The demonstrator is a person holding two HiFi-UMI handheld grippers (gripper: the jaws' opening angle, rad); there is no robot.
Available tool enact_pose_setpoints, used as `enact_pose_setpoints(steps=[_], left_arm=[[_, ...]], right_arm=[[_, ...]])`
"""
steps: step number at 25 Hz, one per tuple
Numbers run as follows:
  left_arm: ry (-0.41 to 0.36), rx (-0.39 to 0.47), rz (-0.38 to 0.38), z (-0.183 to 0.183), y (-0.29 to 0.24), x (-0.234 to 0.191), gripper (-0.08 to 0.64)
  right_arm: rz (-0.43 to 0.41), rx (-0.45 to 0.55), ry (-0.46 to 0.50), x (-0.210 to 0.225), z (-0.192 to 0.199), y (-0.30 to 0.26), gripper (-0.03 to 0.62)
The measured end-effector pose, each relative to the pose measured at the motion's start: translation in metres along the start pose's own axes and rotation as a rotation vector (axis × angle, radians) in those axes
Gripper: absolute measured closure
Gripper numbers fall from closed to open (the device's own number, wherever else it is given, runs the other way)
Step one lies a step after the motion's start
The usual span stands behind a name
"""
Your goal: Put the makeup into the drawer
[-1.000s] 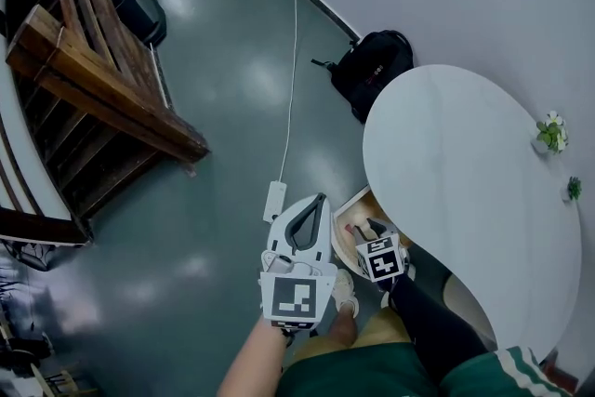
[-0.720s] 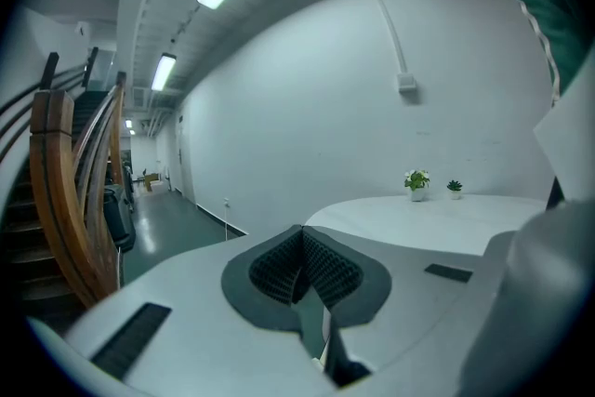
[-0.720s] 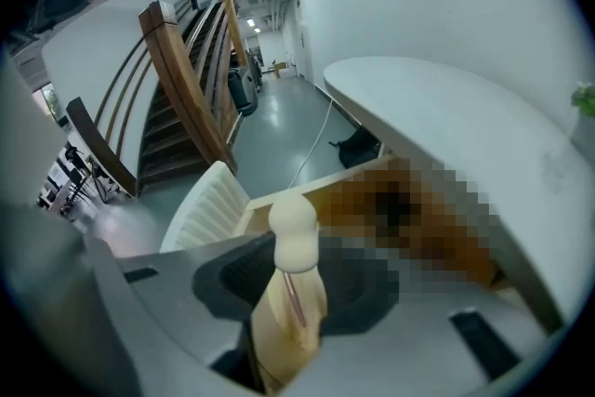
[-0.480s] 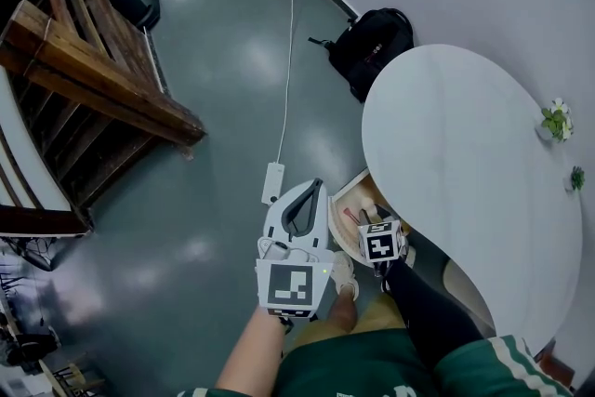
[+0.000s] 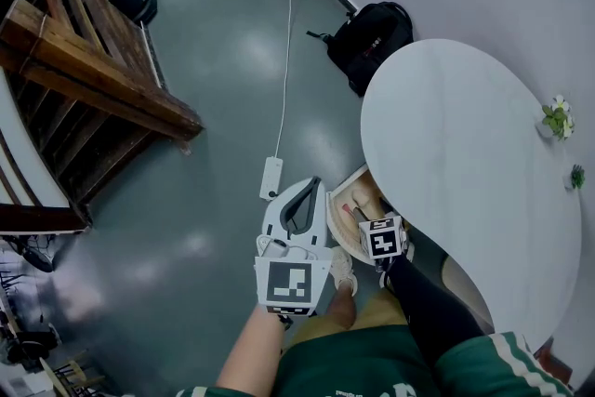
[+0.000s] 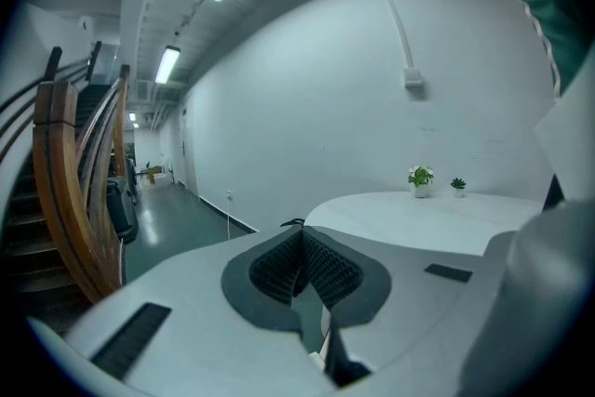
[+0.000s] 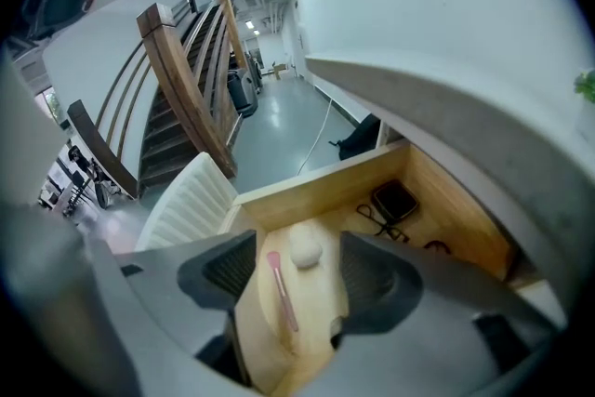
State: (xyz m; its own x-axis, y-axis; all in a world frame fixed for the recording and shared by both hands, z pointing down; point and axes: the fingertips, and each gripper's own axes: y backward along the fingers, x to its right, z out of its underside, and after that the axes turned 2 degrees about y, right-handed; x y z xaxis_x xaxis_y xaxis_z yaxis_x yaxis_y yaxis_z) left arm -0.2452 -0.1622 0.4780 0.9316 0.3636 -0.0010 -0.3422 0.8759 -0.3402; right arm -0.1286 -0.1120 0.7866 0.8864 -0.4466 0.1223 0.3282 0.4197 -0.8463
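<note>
An open wooden drawer (image 5: 351, 196) juts out from under the white table (image 5: 465, 153). My right gripper (image 5: 361, 218) hangs over it, pointing steeply down. Its jaws have just been opening and now stand open (image 7: 296, 270). Between them, on the drawer floor (image 7: 311, 311), lie a pink makeup brush (image 7: 282, 291) and a white puff (image 7: 305, 248), with neither pad touching them. My left gripper (image 5: 316, 185) is held beside the drawer with its jaws shut (image 6: 302, 246) on nothing.
Deeper in the drawer are a black compact (image 7: 394, 197) and a black wire tool (image 7: 376, 220). A white ribbed seat (image 7: 186, 200) stands in front of it. A power strip (image 5: 271, 178), a black backpack (image 5: 372, 37) and a wooden staircase (image 5: 93, 60) are on the floor side.
The right gripper has sunk a little toward the drawer. The pink brush seen at its tips a second ago now lies on the drawer floor. The left gripper has stayed put.
</note>
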Motion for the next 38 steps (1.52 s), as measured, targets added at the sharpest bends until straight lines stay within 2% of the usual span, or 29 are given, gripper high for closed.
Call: enact_pose_setpoints(steps=[9,15,22,38], left_arm=[[0.006,0.006,0.002,-0.002,0.002,0.003,0.56],[0.008,0.017,0.003,-0.007,0.009,0.007,0.56],[0.012,0.039,0.0,-0.018,0.024,0.015,0.56],[-0.031,0.143,-0.021,-0.078,0.056,0.02,0.56]], right_arm=[[-0.042,0.005,0.041,-0.013,0.001,0.008,0.308],[-0.07,0.044,0.078,-0.025,-0.003,0.028,0.319],[-0.08,0.132,0.145,-0.04,-0.017,0.069,0.318],[0.051,0.649,0.158,-0.001,-0.162,0.263,0.313]])
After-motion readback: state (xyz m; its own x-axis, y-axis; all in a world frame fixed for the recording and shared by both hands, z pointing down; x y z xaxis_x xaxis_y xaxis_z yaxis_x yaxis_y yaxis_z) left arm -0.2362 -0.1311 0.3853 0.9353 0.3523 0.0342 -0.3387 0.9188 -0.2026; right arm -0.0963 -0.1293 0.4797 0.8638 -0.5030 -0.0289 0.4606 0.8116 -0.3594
